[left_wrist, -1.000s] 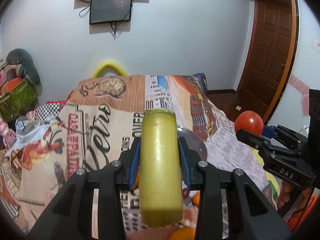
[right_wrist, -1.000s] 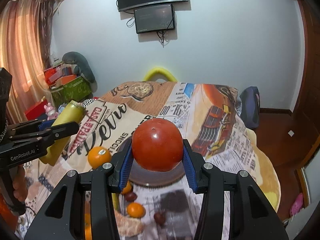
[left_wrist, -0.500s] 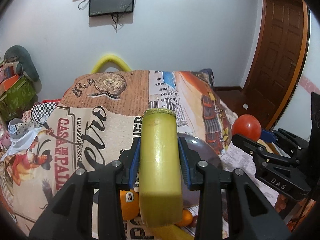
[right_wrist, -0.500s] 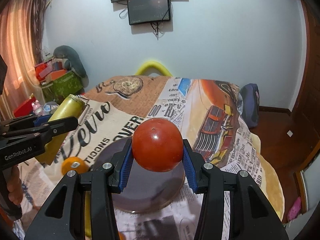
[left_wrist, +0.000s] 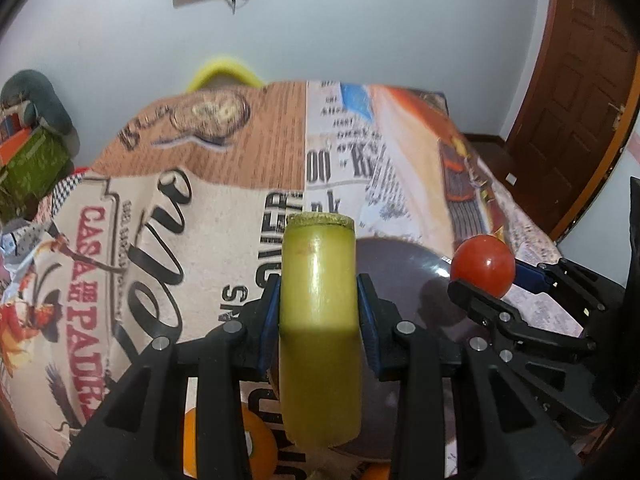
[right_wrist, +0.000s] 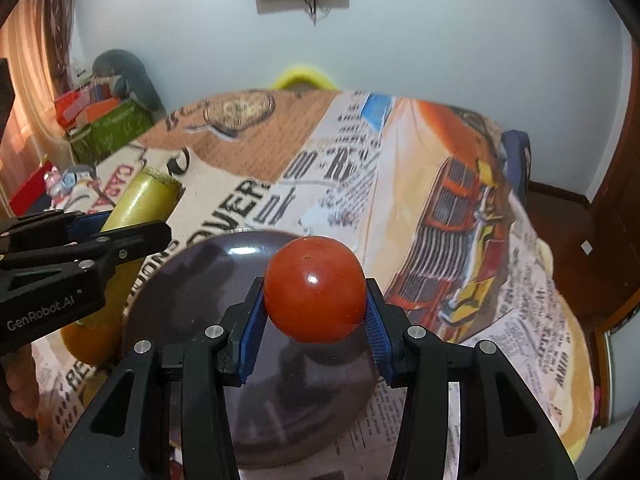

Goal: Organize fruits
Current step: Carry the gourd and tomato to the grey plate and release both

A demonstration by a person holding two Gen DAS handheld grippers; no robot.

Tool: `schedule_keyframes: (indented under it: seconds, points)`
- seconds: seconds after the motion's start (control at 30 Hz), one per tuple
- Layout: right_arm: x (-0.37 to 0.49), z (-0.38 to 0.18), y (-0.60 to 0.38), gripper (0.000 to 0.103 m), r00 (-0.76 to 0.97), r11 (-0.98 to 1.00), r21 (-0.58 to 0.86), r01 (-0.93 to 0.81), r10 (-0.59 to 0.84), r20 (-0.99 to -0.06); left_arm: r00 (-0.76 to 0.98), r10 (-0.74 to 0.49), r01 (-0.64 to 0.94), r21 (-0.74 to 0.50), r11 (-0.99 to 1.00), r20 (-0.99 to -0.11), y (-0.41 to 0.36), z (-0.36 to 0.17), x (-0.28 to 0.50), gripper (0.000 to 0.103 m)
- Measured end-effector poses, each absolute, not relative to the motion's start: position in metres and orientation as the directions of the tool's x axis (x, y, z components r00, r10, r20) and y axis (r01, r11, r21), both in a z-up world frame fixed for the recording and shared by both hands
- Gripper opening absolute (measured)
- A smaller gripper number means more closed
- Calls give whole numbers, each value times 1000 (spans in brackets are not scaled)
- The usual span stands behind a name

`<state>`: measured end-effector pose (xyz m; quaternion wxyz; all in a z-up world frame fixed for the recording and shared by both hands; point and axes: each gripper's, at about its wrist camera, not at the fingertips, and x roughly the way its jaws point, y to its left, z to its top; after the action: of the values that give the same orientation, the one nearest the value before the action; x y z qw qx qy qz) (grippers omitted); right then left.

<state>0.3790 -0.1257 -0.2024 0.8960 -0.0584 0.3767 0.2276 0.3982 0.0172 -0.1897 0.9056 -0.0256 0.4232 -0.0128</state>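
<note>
Two grippers hang over the dark plate (right_wrist: 192,280): left gripper (left_wrist: 318,308) clamped on a yellow-green stalk (left_wrist: 318,320), right gripper (right_wrist: 314,320) clamped on a red tomato (right_wrist: 314,294).

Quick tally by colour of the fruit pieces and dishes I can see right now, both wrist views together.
Red: 1, the tomato in the right gripper
Yellow-green: 1, the cut stalk in the left gripper
Orange: 1, the orange beside the plate
Dark: 1, the plate
Total: 4
</note>
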Motion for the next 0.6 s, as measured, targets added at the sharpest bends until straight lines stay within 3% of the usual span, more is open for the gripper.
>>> schedule_keyframes:
  seconds: [0.6]
  points:
    - [398,-232,-108,45,535,880,28,-474,313,-785,565,-74,35,-66,997,-822,12,-211,423,36]
